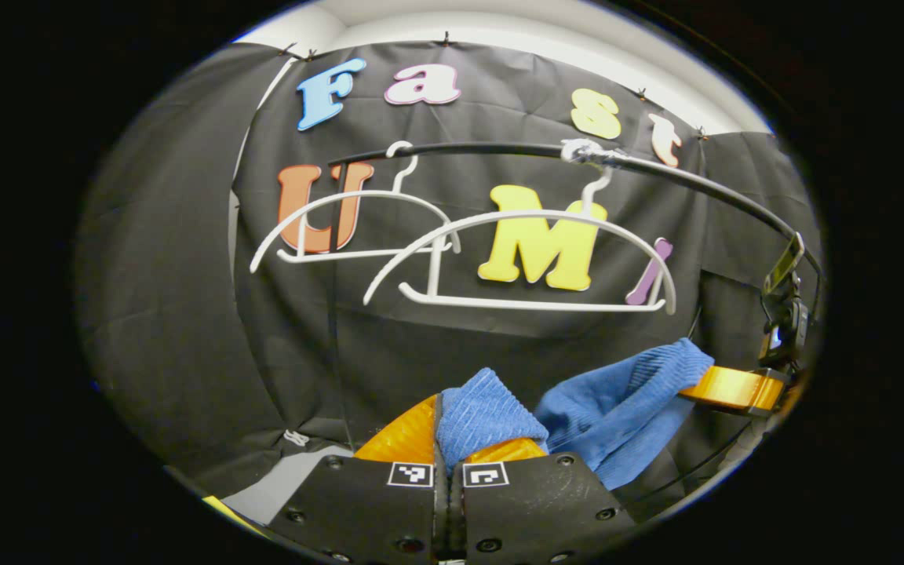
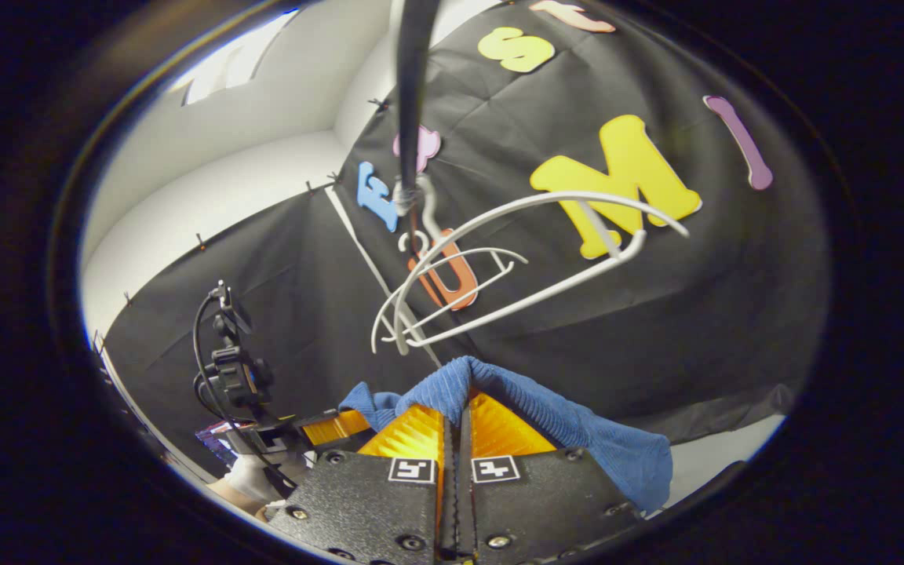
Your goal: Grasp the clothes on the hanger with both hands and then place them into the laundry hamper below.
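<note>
Black cloth wall (image 1: 185, 314) drapes the whole back of the booth, creased and pinned along its top edge, with a pale wall and ceiling (image 2: 209, 180) showing above it. A dark rail (image 1: 499, 151) arcs across in front of the cloth, and two bare white hangers hook over it: the nearer hanger (image 1: 523, 259) toward the right of the left gripper view, the farther hanger (image 1: 342, 227) behind it to the left. From the right gripper view the same rail (image 2: 413, 86) runs almost straight up the frame, with both hangers (image 2: 530, 259) swinging off it at a tilt.

Now the garment: the blue knit cloth (image 1: 617, 416) is off the hangers and below them, stretched between the two tools. The left hand-held gripper (image 1: 452, 463) has its orange fingers (image 1: 405, 439) pressed together on a bunched fold of that blue cloth, which pokes up between them. Over at the right edge of that view, the right hand-held gripper (image 1: 734, 388) pinches the cloth's other end.

In the right gripper view, the right hand-held gripper (image 2: 458, 439) is clamped tight too, the blue knit cloth (image 2: 570, 431) draped over its fingertips and hanging down the right side. The left hand-held gripper (image 2: 326, 428) sits low on the left, gripping the far corner, with a hand (image 2: 252, 475) beneath it.
</note>
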A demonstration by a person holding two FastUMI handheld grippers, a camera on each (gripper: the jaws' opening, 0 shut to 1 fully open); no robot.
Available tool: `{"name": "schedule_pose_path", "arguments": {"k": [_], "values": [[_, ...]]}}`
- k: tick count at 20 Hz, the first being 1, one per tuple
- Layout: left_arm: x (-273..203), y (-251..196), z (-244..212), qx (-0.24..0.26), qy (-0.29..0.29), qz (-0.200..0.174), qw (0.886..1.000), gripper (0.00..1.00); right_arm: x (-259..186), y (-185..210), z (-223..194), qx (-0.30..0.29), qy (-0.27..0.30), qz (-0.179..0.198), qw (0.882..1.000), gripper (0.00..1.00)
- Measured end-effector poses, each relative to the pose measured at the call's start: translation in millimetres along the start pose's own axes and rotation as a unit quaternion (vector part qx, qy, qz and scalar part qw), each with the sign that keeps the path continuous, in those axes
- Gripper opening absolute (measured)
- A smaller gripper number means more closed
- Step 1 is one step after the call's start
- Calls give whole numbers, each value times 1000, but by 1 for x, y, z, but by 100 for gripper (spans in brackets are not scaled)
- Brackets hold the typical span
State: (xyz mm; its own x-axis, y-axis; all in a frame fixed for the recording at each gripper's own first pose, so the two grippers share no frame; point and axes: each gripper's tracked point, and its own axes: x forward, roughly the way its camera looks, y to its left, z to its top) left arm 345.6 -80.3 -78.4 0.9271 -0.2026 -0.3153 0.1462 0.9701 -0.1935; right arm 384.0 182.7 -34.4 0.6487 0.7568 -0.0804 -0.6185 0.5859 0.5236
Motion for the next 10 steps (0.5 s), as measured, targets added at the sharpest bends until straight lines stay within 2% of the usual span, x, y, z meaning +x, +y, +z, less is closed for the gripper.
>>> {"name": "schedule_pose_path", "arguments": {"k": [3,4,5,7,8,9,10], "values": [[-11,0,-6,20,10,-9,1000,0,22,18,-13,-10,10,-2,1000,4],[-15,5,-11,22,15,-6,1000,5,27,20,-16,-14,17,-5,1000,4],[-17,11,-18,22,20,-3,1000,0,29,23,-18,-18,25,-8,1000,4],[-18,23,-39,26,35,5,999,0,31,21,-24,-23,47,-21,998,4],[-18,28,-52,29,47,8,998,5,30,21,-23,-22,60,-30,998,4],[-17,32,-68,33,59,11,998,0,33,20,-28,-21,74,-40,996,4],[-15,35,-85,37,74,14,997,0,35,17,-35,-21,90,-52,994,4]]}}
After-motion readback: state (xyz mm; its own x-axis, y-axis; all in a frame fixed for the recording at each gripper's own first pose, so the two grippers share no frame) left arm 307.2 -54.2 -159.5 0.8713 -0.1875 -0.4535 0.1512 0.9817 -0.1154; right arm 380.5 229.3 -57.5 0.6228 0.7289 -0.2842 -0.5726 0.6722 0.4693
